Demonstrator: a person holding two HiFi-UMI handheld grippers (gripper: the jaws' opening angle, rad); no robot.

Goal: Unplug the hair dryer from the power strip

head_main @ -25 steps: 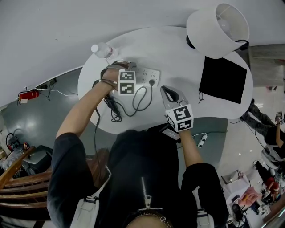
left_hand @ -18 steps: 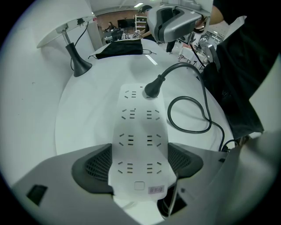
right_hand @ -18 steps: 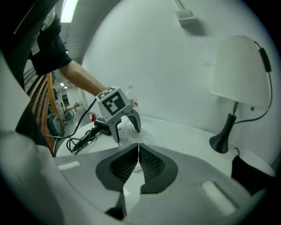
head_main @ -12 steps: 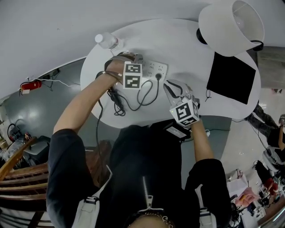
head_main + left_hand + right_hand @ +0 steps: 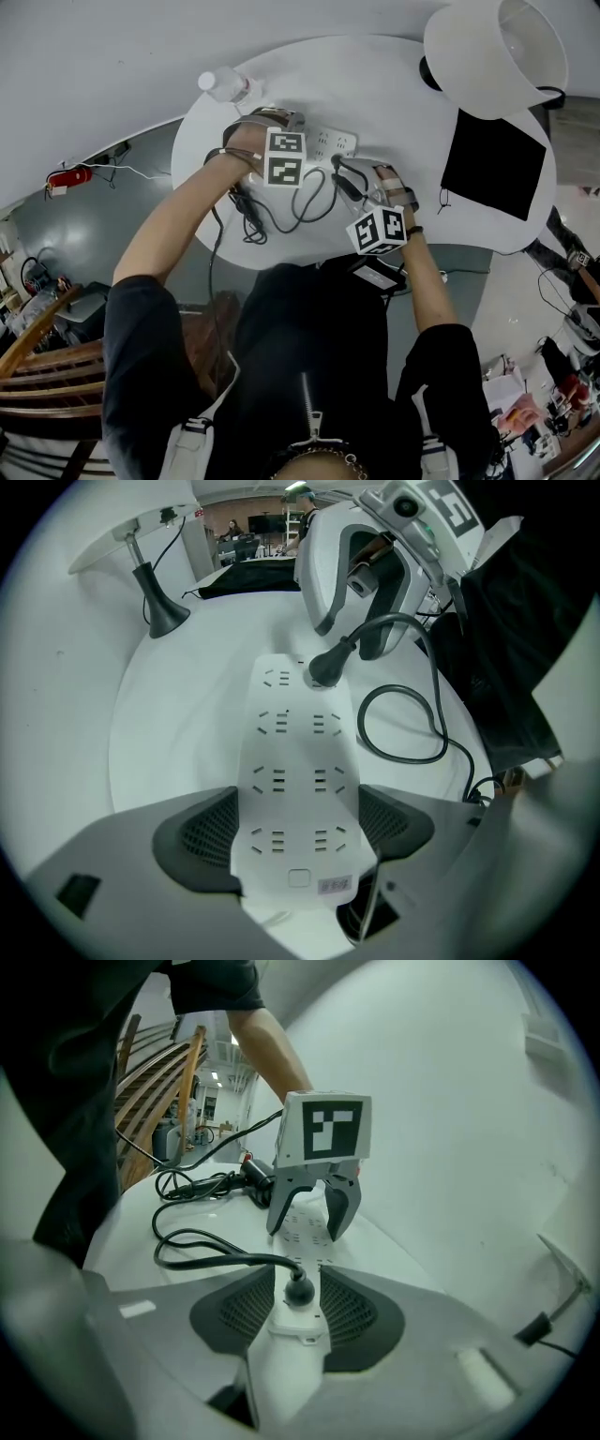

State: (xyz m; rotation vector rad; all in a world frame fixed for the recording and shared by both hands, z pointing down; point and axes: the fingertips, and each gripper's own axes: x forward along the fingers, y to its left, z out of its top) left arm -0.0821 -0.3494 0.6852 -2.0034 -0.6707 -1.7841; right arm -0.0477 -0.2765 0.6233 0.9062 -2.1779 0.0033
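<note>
On the round white table [image 5: 394, 84] lies a white power strip [image 5: 295, 771]. My left gripper [image 5: 298, 834] points straight down and is shut on the strip's near end, its pads against both long edges. A black plug [image 5: 324, 668] sits in the far socket. Its cord [image 5: 412, 733] loops away toward the dark hair dryer [image 5: 253, 1177], which is partly hidden. My right gripper [image 5: 298, 1314] straddles that plug [image 5: 300, 1290] and the strip's end [image 5: 286, 1354]. Its jaws are opening, and the pads stand beside the plug without pressing it. In the head view both grippers [image 5: 292, 141] [image 5: 341, 174] meet at the strip [image 5: 330, 142].
A clear water bottle [image 5: 221, 84] stands at the table's far left edge. A lamp with a big white shade [image 5: 492, 52] and a black mat [image 5: 492, 167] take up the right side. Loose cord [image 5: 248, 220] hangs near the table's front edge.
My right gripper has come from the table's near side up to the plug, rolled over and opened its jaws around it. The left gripper has stayed on the strip.
</note>
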